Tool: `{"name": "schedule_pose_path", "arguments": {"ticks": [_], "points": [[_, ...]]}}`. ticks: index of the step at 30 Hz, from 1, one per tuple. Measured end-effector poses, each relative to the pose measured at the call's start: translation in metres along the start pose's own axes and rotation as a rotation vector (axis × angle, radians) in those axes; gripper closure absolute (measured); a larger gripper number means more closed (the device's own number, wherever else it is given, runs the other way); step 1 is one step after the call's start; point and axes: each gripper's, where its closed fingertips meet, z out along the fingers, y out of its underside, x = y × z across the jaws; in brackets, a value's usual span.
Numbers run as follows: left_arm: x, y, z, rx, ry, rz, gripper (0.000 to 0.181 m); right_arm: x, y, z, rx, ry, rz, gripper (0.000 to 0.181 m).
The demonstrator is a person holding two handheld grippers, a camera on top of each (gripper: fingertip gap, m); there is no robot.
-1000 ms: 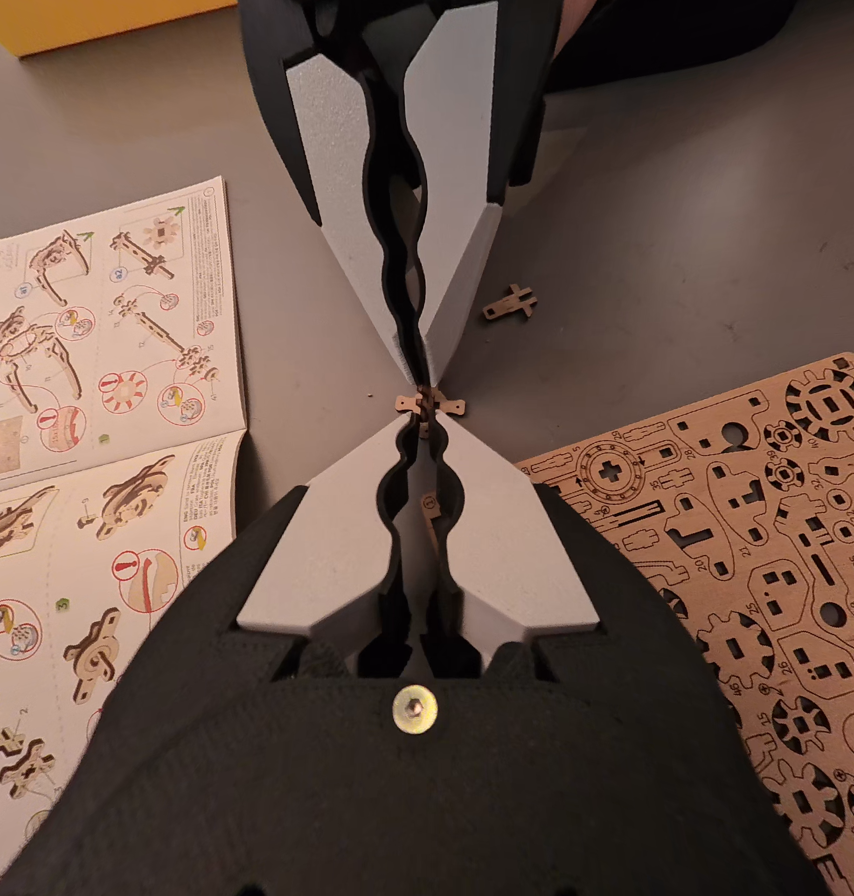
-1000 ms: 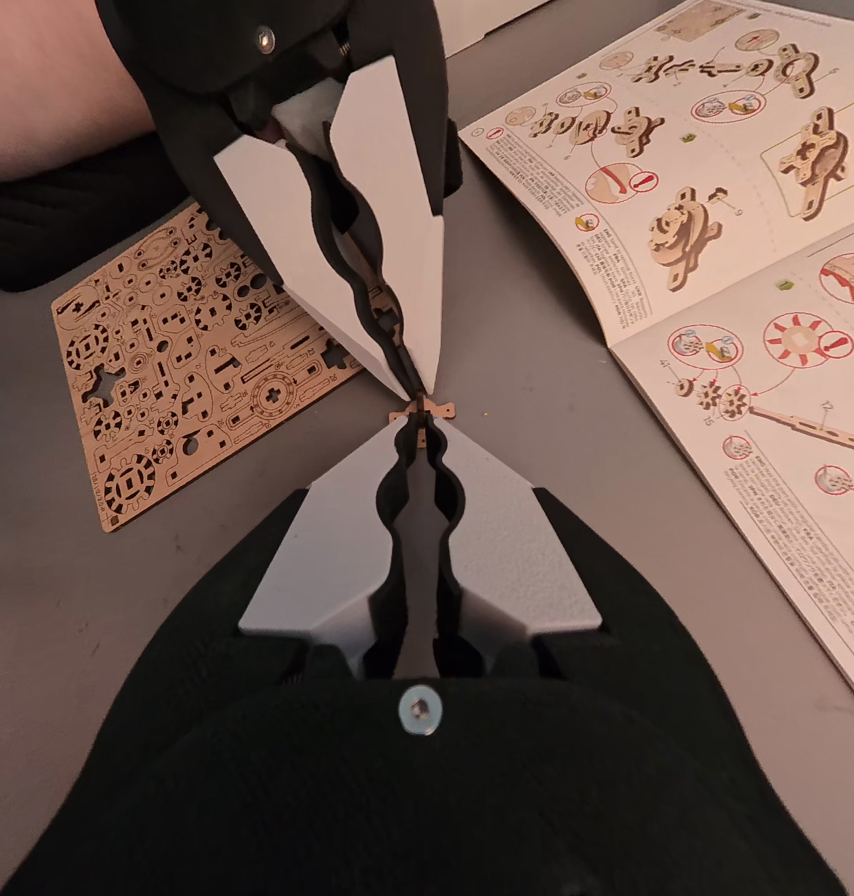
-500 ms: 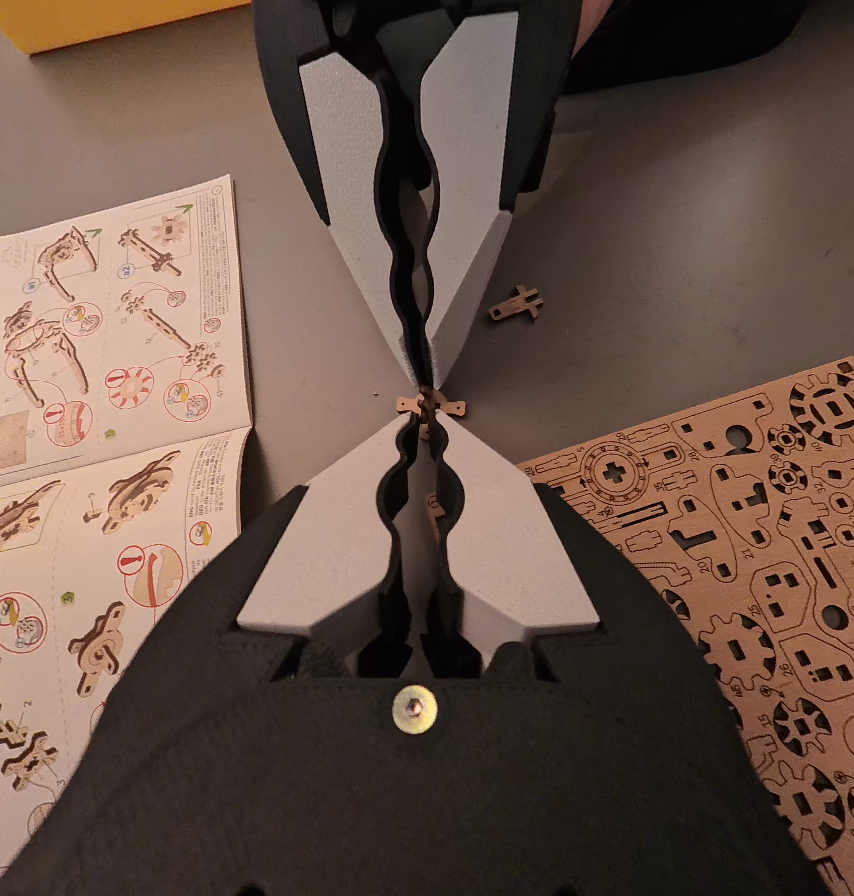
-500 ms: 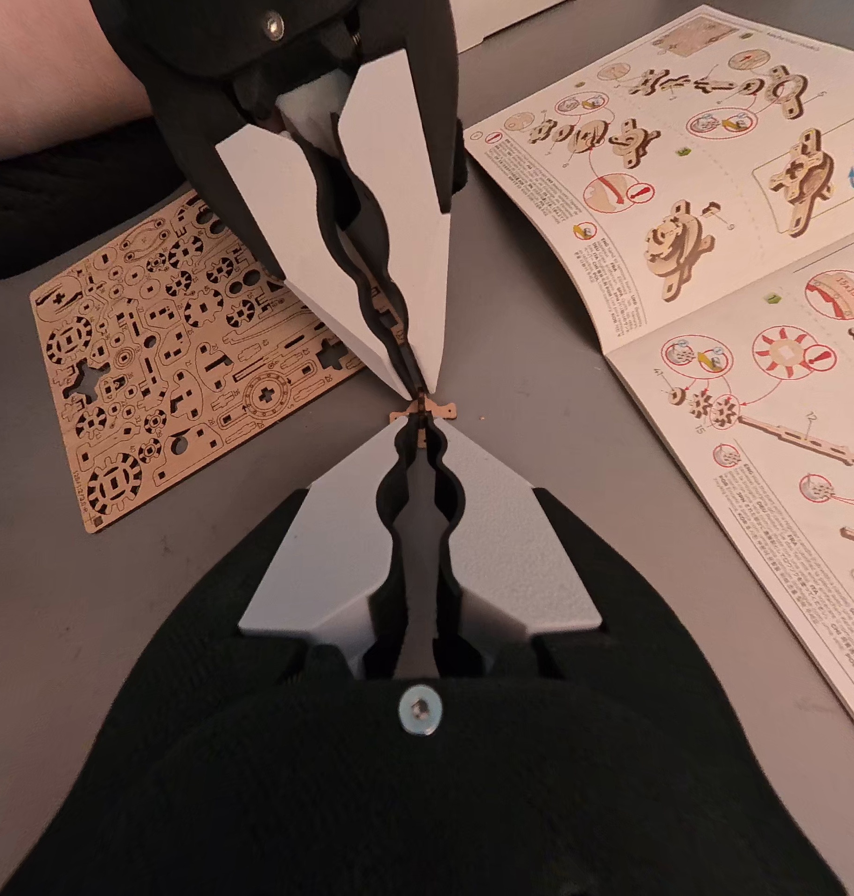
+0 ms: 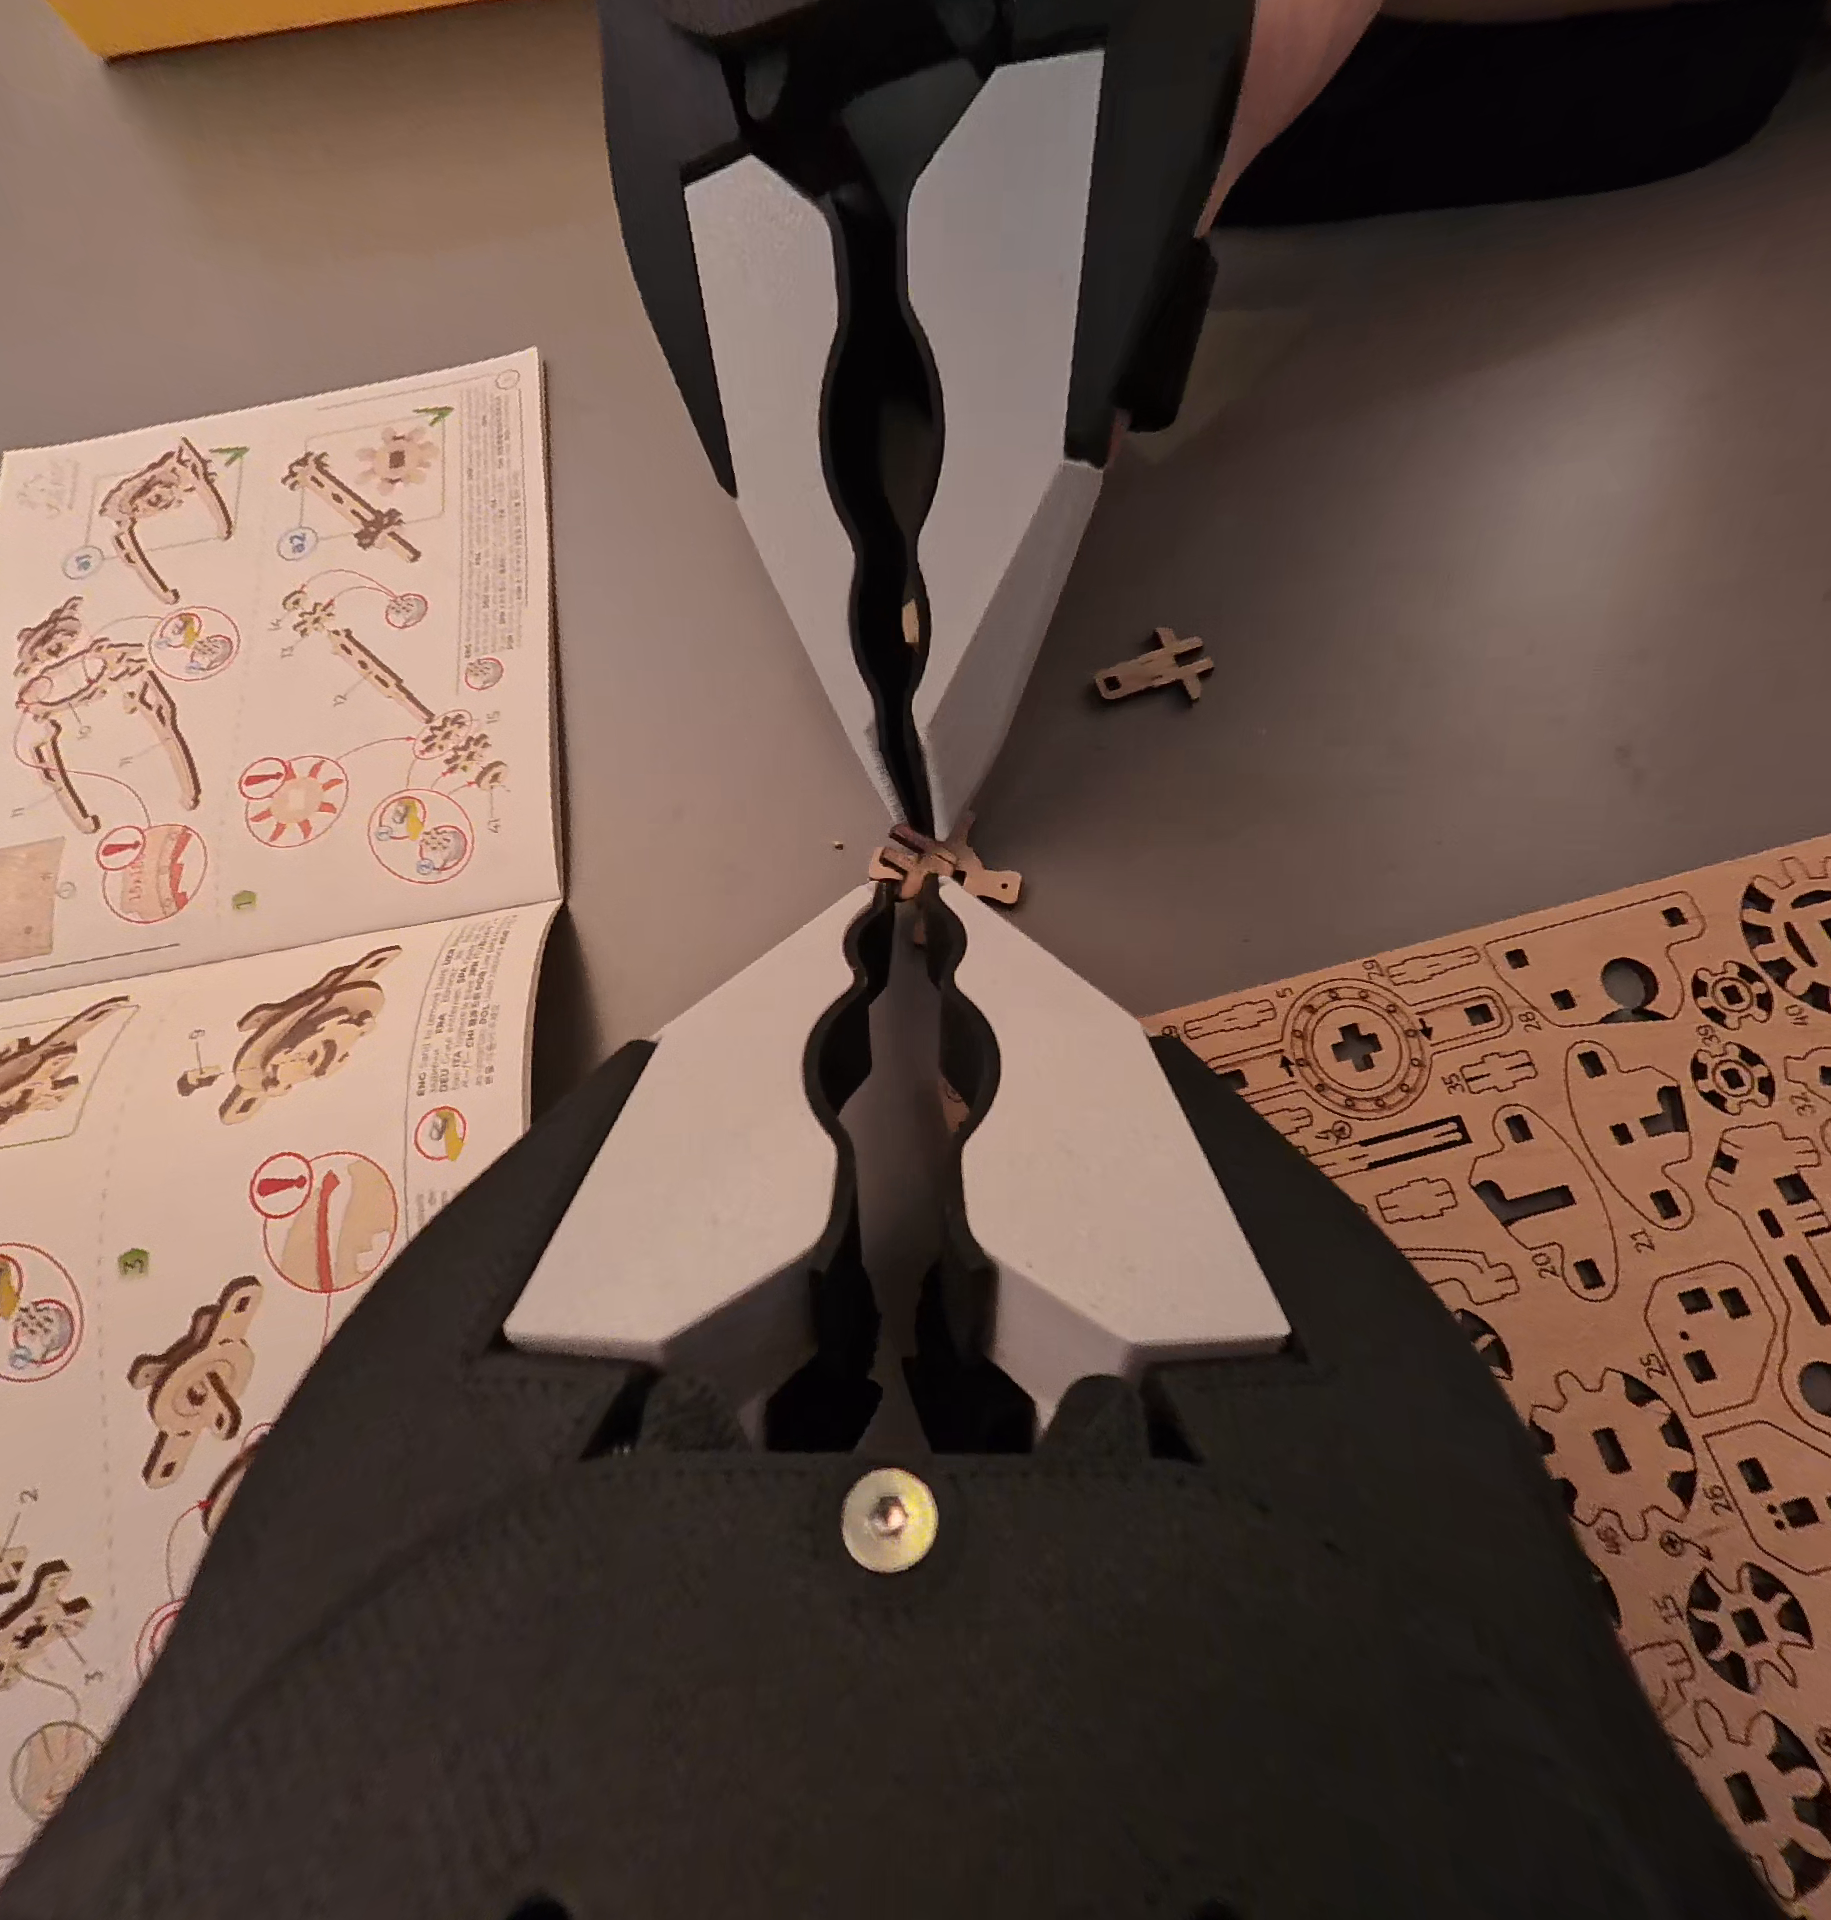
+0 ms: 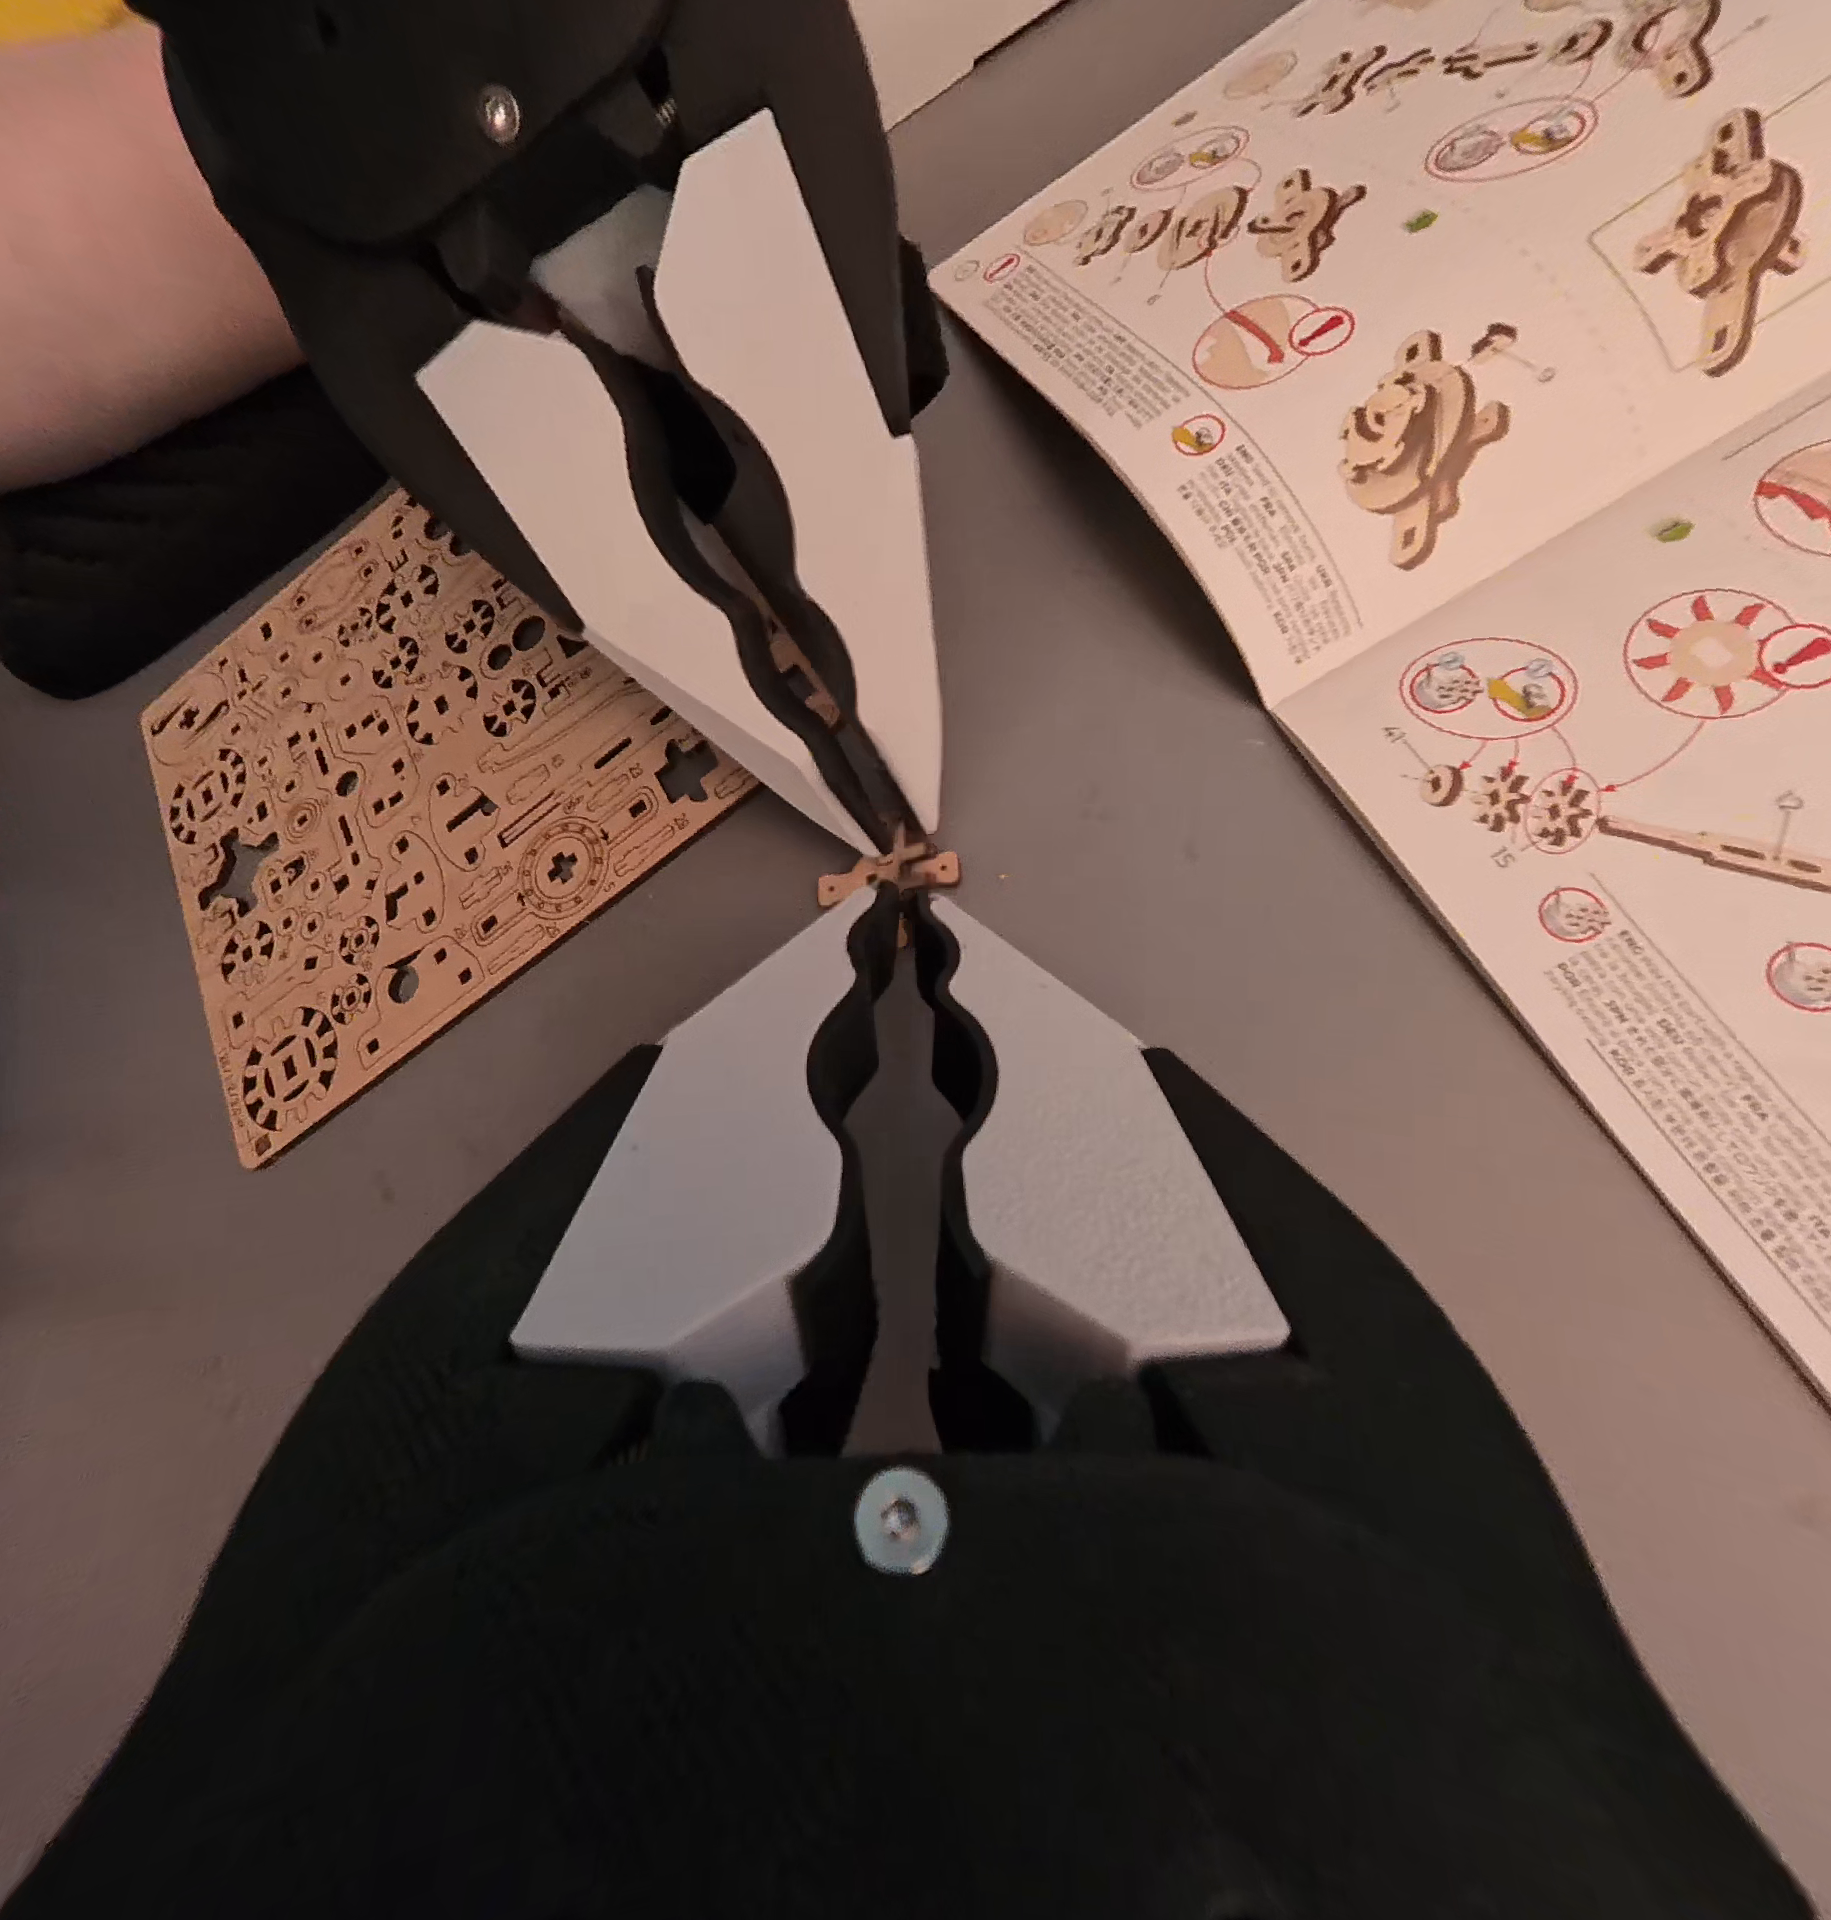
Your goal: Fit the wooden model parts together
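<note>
At the centre of both wrist views, a tiny pale wooden assembly of crossed, laser-cut slats was pinched between two grippers meeting tip to tip above the grey table. The left gripper rose from the bottom of its own view, fingers clenched on the assembly's near end; the right gripper did the same in its view, grasping the opposite end. One flat tabbed arm of the piece stuck out sideways to the right in the left view.

Against the frames half a second before, the opposing gripper appeared larger and more upright in each view, and the instruction booklet sat lower in the left frame; the pinched piece kept its central place.

Counted: two grippers, one held assembly, one loose wooden part lying on the table at right of centre in the left view, one punched wooden parts sheet at lower right, one open booklet at left.
</note>
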Motion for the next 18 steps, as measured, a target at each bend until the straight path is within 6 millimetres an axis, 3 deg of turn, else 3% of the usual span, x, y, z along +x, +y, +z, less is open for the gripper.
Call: {"name": "schedule_pose_path", "arguments": {"ticks": [8, 18], "points": [[0.002, 0.004, -0.001, -0.018, 0.049, -0.051, 0.161, -0.001, 0.000, 0.000, -0.016, 0.032, -0.051, 0.181], [-0.005, -0.014, -0.007, 0.075, 0.057, -0.084, 0.171, -0.001, 0.000, -0.001, -0.041, 0.068, -0.098, 0.181]]}}
